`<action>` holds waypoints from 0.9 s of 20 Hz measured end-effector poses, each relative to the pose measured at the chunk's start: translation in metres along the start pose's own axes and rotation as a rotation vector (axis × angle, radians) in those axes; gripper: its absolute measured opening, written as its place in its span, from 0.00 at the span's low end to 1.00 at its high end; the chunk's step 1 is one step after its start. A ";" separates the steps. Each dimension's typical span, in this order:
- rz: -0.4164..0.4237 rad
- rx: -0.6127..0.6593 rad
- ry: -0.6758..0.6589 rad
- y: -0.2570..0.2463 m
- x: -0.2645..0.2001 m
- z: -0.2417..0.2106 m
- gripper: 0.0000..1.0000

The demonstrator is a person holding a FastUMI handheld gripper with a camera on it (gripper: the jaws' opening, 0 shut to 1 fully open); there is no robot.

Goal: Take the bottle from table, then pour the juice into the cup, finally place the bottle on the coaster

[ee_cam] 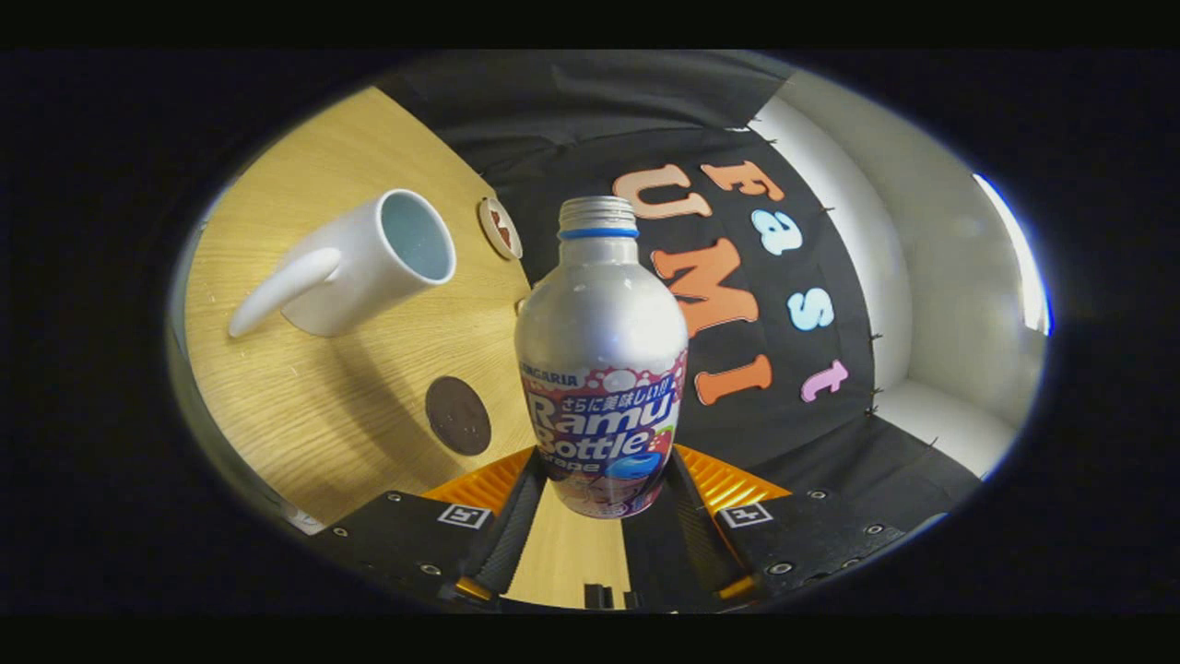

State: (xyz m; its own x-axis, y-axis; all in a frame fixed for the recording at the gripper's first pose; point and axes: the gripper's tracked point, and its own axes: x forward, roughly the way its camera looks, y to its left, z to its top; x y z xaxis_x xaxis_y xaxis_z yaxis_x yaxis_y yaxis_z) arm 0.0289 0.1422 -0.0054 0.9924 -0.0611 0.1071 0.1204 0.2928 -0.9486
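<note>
A silver bottle [601, 350] with a colourful label and an open threaded neck stands between my fingers. My gripper [604, 489] is shut on its lower part, both black pads pressing its sides. The bottle sits straight in the fingers while the wooden table [304, 406] leans steeply, so bottle and gripper are tilted toward the cup side. A white cup [369, 263] with a long handle stands on the table beyond and left of the bottle, its pale blue inside showing. A dark round coaster [458, 415] lies on the table just left of the bottle's label.
A small cream disc with a red pattern [501, 228] lies near the table's far edge, past the cup. The black cloth wall hangs behind the bottle, with a white wall [931, 304] to its right.
</note>
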 end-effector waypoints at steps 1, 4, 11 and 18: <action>-0.004 -0.023 -0.006 -0.001 0.000 0.001 0.75; -0.001 -0.066 -0.013 -0.004 -0.001 0.003 0.75; -0.001 -0.187 -0.037 -0.006 0.005 0.011 0.74; -0.005 -0.266 -0.062 -0.006 0.004 0.018 0.75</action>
State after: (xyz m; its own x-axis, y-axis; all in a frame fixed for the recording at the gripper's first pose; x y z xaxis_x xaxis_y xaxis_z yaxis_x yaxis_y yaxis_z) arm 0.0322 0.1570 0.0063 0.9925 -0.0011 0.1224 0.1224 0.0308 -0.9920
